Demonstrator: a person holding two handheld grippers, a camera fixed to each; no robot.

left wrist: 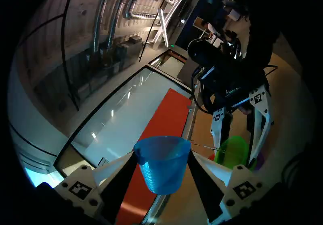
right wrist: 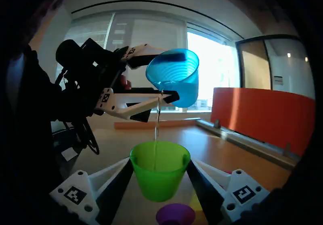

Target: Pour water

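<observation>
Some water (right wrist: 183,94) is left to pour: your left gripper (left wrist: 163,156) grips the tipped blue cup (right wrist: 173,73), streaming into the green cup (right wrist: 159,176) your right gripper (right wrist: 159,162) clamps.

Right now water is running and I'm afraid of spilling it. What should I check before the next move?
1. Left gripper fingers press both sides of the blue cup: ok.
2. Right gripper fingers press both sides of the green cup, which is upright: ok.
3. Blue cup tilted, its lip above the green cup's mouth: ok.
4. Water stream falls inside the green rim: ok.
5. Room left in the green cup: cannot tell, the water level is not clear.
6. Purple cup below is out of the stream: ok.
</observation>
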